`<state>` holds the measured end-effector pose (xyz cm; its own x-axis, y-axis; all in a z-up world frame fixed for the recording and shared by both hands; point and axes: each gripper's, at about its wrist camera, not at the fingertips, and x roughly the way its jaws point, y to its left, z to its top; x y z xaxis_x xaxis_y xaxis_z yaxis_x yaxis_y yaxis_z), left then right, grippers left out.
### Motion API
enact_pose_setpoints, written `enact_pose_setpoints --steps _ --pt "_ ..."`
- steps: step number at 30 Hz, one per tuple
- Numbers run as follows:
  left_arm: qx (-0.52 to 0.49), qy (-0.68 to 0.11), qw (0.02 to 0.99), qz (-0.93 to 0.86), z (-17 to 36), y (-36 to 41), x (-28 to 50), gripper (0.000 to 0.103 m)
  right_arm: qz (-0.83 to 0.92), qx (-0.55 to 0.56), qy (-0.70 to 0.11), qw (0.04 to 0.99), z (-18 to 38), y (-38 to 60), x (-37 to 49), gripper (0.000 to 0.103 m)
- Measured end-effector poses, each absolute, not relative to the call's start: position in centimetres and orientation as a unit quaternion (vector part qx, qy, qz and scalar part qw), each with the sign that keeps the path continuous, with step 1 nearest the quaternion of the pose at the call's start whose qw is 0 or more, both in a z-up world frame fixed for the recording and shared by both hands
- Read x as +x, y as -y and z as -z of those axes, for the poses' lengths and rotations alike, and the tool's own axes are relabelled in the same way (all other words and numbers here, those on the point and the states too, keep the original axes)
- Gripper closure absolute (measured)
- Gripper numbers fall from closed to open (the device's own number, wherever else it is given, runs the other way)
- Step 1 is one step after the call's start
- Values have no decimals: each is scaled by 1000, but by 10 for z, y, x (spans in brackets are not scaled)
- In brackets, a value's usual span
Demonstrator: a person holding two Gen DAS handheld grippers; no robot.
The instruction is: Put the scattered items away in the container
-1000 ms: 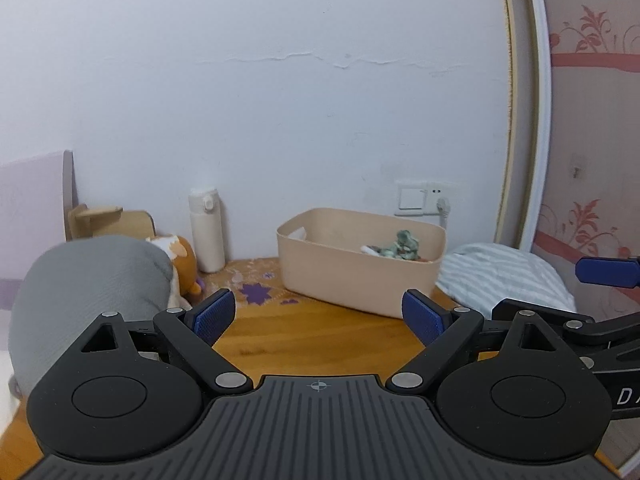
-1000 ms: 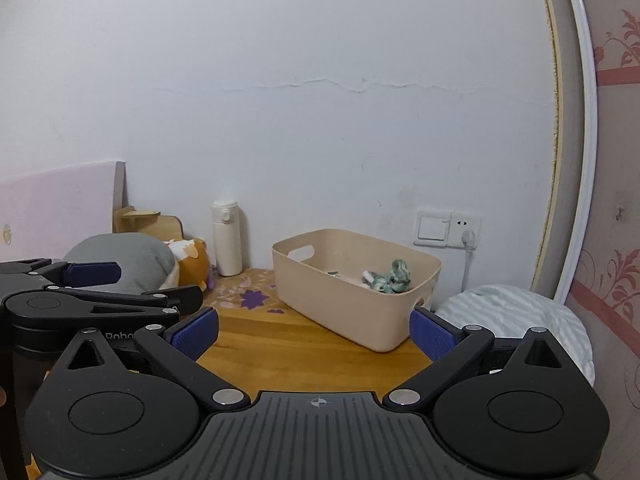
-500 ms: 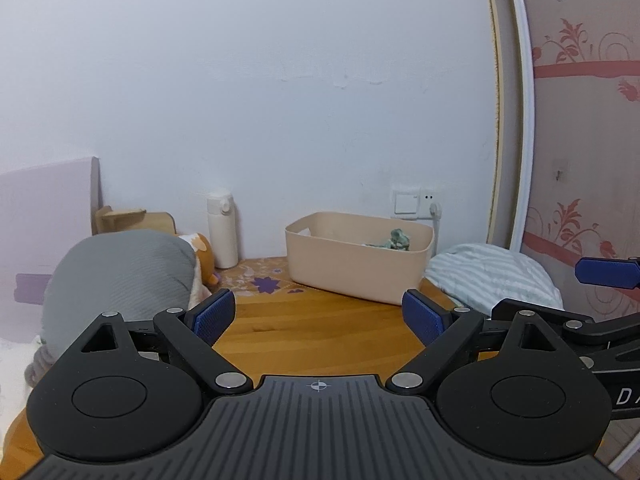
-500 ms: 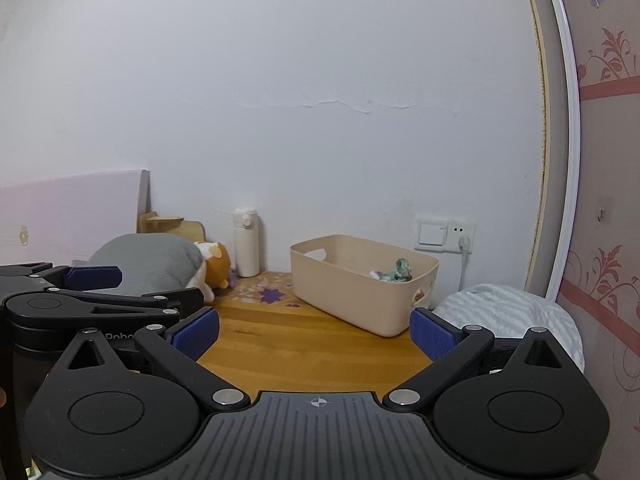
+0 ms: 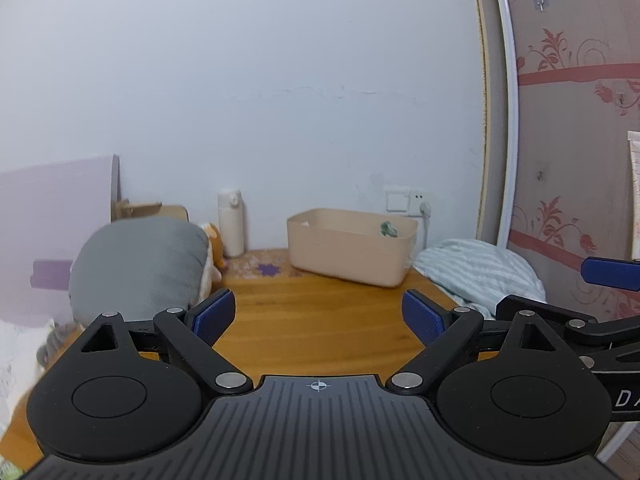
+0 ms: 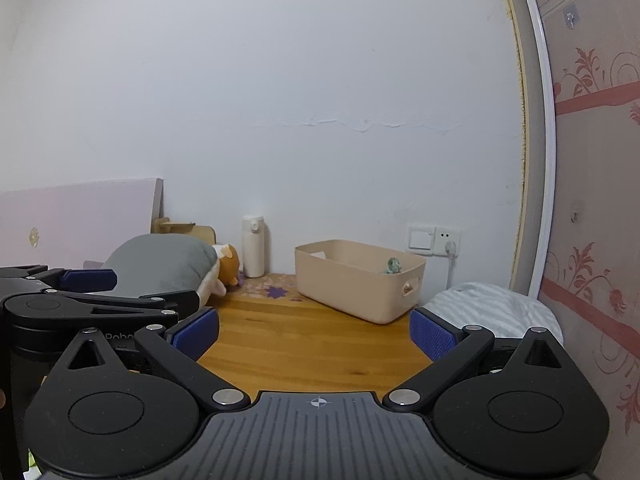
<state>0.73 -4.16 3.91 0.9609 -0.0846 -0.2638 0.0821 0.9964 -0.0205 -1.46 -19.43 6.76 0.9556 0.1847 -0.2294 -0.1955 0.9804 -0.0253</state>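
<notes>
A beige plastic bin (image 5: 348, 250) (image 6: 358, 280) stands at the back of a wooden table (image 5: 320, 320) (image 6: 308, 344), near the wall. A small green toy (image 5: 388, 229) (image 6: 392, 266) pokes above its rim at the right. My left gripper (image 5: 318, 316) is open and empty, held well back from the bin above the table's front. My right gripper (image 6: 314, 332) is open and empty too, beside it on the right. The left gripper's side shows at the left of the right wrist view (image 6: 88, 300).
A grey pillow (image 5: 140, 264) (image 6: 160, 264) and an orange plush toy (image 6: 228, 266) lie at the left. A white bottle (image 5: 231, 222) (image 6: 253, 246) stands by the wall. A striped pillow (image 5: 480, 272) (image 6: 492, 310) lies right of the bin. A wall socket (image 6: 434, 238) is behind.
Both grippers have drawn back from the bin, which now looks smaller and farther. Both stay open and empty.
</notes>
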Motion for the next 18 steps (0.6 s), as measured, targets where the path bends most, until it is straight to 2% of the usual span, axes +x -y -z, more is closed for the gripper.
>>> enact_pose_setpoints --steps 18 --pt "-18 -171 985 24 -11 28 -22 11 -95 -22 -144 985 -45 178 -49 0"
